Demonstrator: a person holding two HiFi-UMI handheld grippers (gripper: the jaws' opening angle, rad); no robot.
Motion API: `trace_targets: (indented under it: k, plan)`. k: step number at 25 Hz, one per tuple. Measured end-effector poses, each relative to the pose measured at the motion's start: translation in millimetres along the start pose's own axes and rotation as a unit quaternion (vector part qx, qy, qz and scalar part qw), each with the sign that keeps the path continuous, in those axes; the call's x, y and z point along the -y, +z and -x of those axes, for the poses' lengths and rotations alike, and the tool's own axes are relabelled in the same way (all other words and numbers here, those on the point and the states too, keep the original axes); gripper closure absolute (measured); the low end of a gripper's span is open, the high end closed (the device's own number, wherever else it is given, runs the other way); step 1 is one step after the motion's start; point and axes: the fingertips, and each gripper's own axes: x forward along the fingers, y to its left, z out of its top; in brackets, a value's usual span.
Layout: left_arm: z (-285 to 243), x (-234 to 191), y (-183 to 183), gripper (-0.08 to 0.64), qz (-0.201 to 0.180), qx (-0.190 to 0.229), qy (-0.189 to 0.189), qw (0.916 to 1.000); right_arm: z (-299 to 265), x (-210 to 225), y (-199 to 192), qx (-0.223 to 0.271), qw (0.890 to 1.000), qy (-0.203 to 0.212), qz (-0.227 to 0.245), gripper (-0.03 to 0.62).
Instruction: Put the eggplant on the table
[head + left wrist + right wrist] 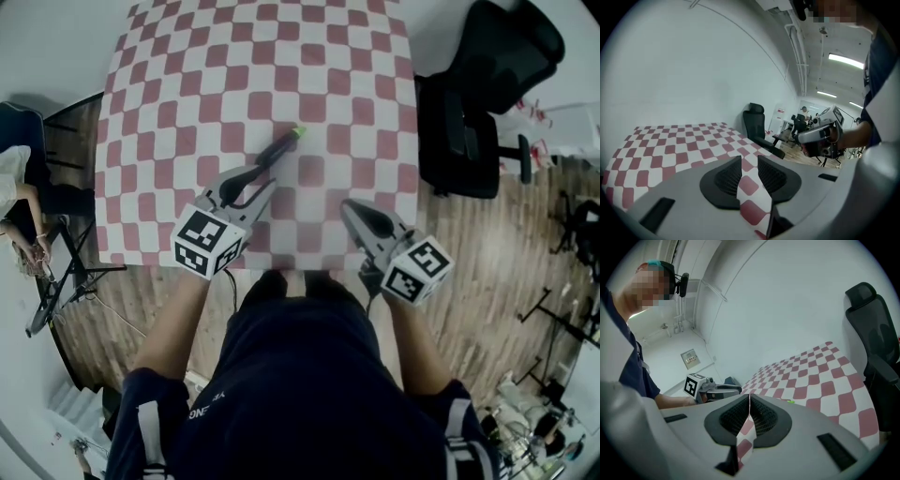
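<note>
Eggplant (277, 149) is lying flat on the checkered table (187, 84), roughly mid-cloth, green tip pointing away from the person, so imo the placing itself looks done and what's left is backing out cleanly. Left gripper (265, 181) has its jaws apart with nothing in them; in the left gripper view you just see red and white squares through the gap. From the head view its tips sit right by the near end of the eggplant, and I can't tell if they're touching it or just above it. Right gripper (349, 208) is off to the side, jaws pressed together and empty, well clear of everything. If I were doing this step, I'd pull the left one straight back toward the body and up, no sideways swing, since a long round veggie like that probably rolls if you clip its end. Right one doesn't need to do anything, just don't drag it across the cloth.
</note>
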Motion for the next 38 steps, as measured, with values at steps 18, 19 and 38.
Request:
trace_targets:
  k: [18, 19, 38]
  plan:
    - [61, 43, 30, 0.525, -0.002, 0.084, -0.014, 0.9963, 6, -55, 32, 0.037, 0.997, 0.018, 0.069, 0.575]
    - [63, 45, 29, 0.526, -0.003, 0.085, -0.016, 0.9962, 7, -57, 32, 0.037, 0.997, 0.019, 0.071, 0.575]
    - [74, 65, 14, 0.532, -0.009, 0.085, -0.042, 0.9955, 11, -72, 20, 0.03, 0.996, 0.017, 0.08, 0.577]
